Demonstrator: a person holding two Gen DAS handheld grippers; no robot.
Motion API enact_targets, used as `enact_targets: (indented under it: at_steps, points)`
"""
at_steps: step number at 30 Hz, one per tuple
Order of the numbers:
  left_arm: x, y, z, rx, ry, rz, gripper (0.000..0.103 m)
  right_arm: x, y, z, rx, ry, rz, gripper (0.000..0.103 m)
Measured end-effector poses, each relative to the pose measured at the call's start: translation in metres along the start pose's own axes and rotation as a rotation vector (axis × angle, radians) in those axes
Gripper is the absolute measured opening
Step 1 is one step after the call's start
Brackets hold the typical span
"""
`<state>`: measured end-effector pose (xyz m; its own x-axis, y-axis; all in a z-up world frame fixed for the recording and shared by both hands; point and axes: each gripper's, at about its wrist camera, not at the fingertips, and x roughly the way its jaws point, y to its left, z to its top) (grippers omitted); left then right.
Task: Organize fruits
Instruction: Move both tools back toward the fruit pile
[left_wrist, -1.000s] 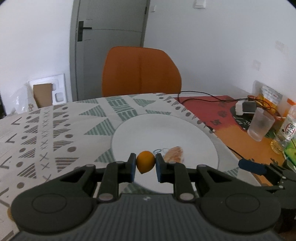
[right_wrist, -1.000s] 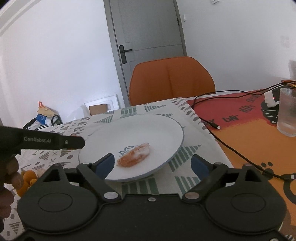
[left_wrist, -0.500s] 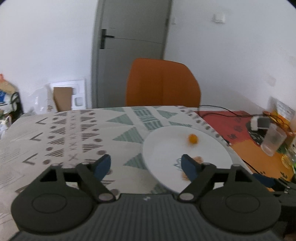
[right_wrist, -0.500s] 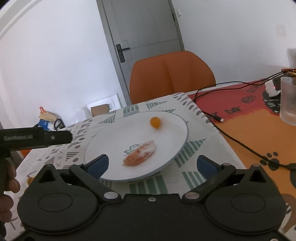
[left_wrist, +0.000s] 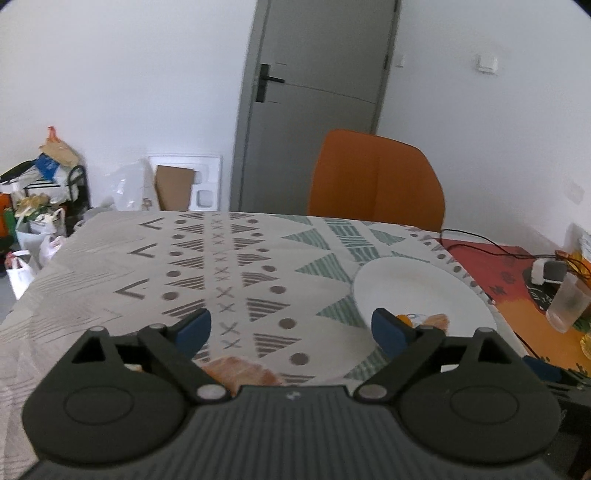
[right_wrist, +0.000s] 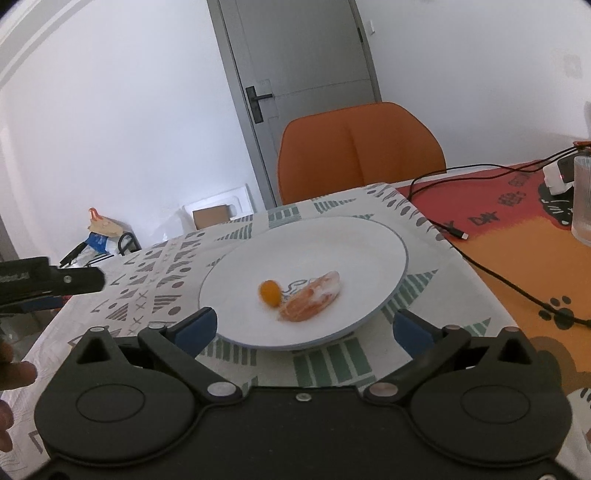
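Right wrist view: a small, smooth orange kumquat lay on a white plate, just beside a pale-frosted peeled orange segment. Right gripper stood wide apart at the plate's near rim, nothing between its jaws. Left gripper was opening over the patterned tablecloth, holding nothing; more orange fruit showed blurred below it.

You are in a home, at a dining table with a patterned cloth. An orange chair stands at its far side, and a grey door is behind it. A white plate and a drinking glass sit on the table. Full shopping bags lie on the floor by the white wall.
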<state>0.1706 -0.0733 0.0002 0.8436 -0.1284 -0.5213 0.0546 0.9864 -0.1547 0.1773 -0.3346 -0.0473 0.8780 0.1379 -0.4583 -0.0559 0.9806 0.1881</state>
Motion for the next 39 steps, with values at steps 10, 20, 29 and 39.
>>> enact_targets:
  at_steps: [10, 20, 29, 39]
  points:
    - [-0.026, 0.031, -0.015, -0.048, 0.0, 0.053, 0.097, -0.003, 0.013, -0.007, -0.011, 0.018, 0.043, 0.103]
    - [-0.039, 0.054, -0.037, -0.069, 0.036, 0.071, 0.097, -0.003, 0.033, -0.017, -0.066, 0.059, 0.093, 0.103]
    - [-0.049, 0.07, -0.053, -0.069, 0.049, 0.089, 0.095, -0.008, 0.054, -0.018, -0.109, 0.077, 0.183, 0.103]
    - [-0.053, 0.094, -0.067, -0.103, 0.074, 0.092, 0.08, -0.002, 0.08, -0.028, -0.147, 0.142, 0.259, 0.098]
